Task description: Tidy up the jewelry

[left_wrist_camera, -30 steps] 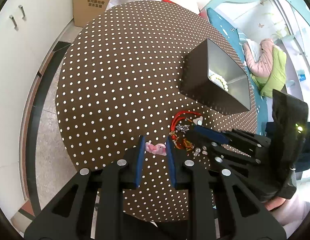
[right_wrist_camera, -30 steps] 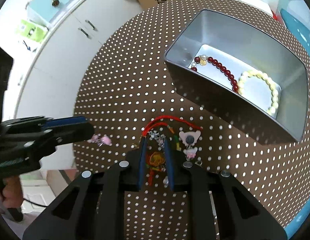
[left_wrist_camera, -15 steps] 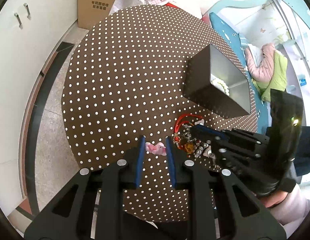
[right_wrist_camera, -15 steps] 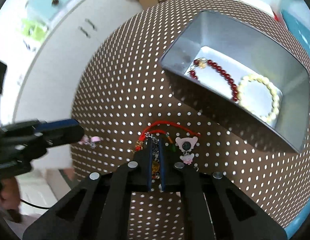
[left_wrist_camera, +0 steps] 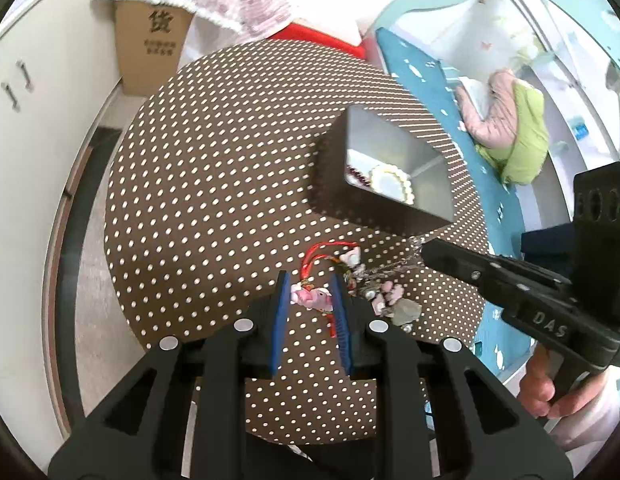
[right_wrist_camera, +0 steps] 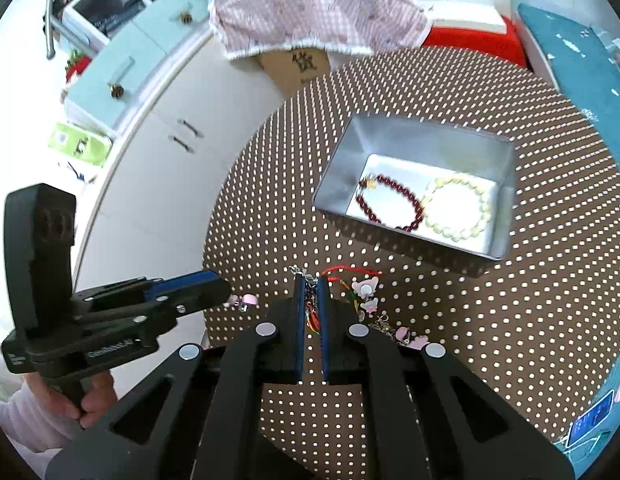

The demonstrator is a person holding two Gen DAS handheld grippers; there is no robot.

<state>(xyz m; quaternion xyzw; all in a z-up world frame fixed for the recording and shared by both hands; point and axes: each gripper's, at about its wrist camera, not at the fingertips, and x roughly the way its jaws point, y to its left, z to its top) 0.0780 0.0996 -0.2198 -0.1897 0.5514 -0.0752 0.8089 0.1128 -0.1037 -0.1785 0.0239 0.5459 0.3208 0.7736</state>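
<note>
A metal tin (right_wrist_camera: 506,160) (left_wrist_camera: 330,184) stands on the round polka-dot table (right_wrist_camera: 510,340) and holds a dark red bead bracelet (right_wrist_camera: 390,210) and a cream bead bracelet (right_wrist_camera: 456,210). My right gripper (right_wrist_camera: 310,284) is shut on a silver charm chain (right_wrist_camera: 306,280) and lifts it off a jewelry pile with a red cord (right_wrist_camera: 352,272) and pink charms (right_wrist_camera: 366,294). In the left wrist view the chain (left_wrist_camera: 384,272) hangs from the right gripper's tip (left_wrist_camera: 424,250). My left gripper (left_wrist_camera: 310,284) is open around a small pink charm (left_wrist_camera: 312,298) lying on the table.
White cabinets (right_wrist_camera: 158,168) curve along the table's left side. A cardboard box (left_wrist_camera: 154,48) under a pink checked cloth (right_wrist_camera: 310,8) stands beyond the far edge. A teal mat (left_wrist_camera: 438,92) with pink and green clothes (left_wrist_camera: 518,132) lies to the right.
My right gripper closed on the chain in the pile and rose, lifting it up and away from the table. Both cameras pulled back higher; the left gripper stayed around the pink charm.
</note>
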